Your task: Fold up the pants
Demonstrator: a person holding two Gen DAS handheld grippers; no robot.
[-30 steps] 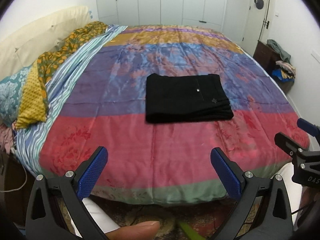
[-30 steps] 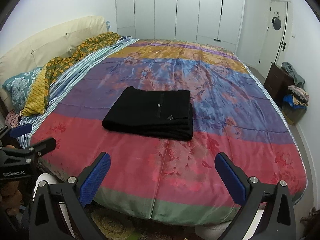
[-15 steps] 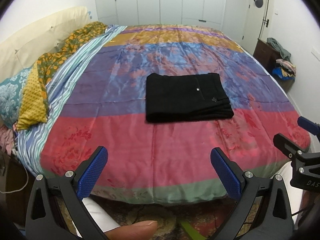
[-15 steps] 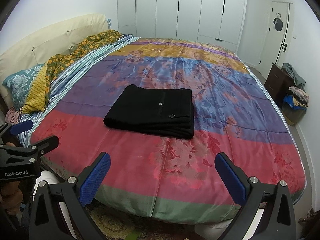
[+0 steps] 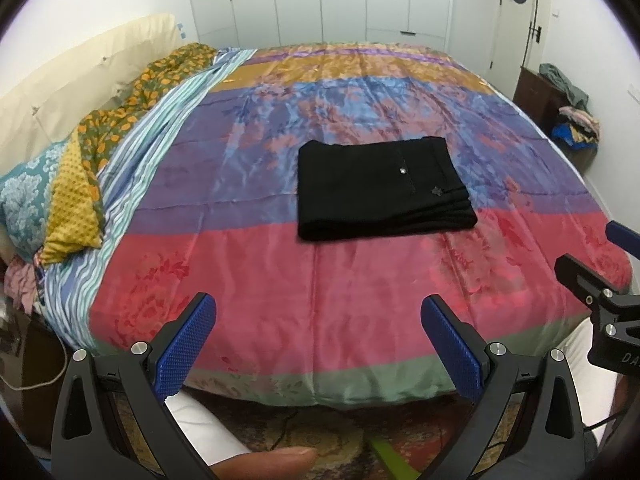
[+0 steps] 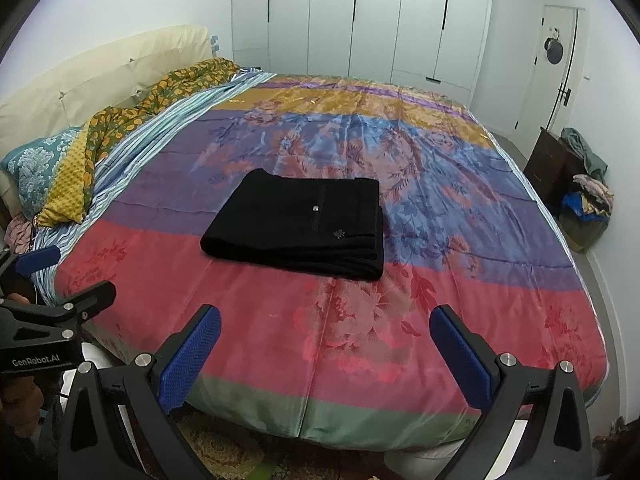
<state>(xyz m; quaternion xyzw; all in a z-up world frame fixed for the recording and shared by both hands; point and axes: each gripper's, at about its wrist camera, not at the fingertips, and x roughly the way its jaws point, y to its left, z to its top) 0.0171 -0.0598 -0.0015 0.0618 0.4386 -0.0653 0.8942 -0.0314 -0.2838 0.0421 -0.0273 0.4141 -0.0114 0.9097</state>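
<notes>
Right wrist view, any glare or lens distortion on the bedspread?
Right wrist view: sheen on the bedspread around its blue band, fisheye bowing the bed's edges; left wrist view: similar sheen, black vignette corners, folded pants sharp.

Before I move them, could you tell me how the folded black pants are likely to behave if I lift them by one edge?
The black pants are probably floppy: stacked soft layers show along their near edge, so lifting one edge would likely unfold them. The bedspread looks glossy, so pushed, they would likely slide rather than bunch. Both the left gripper and right gripper are open, well short of them.
</notes>
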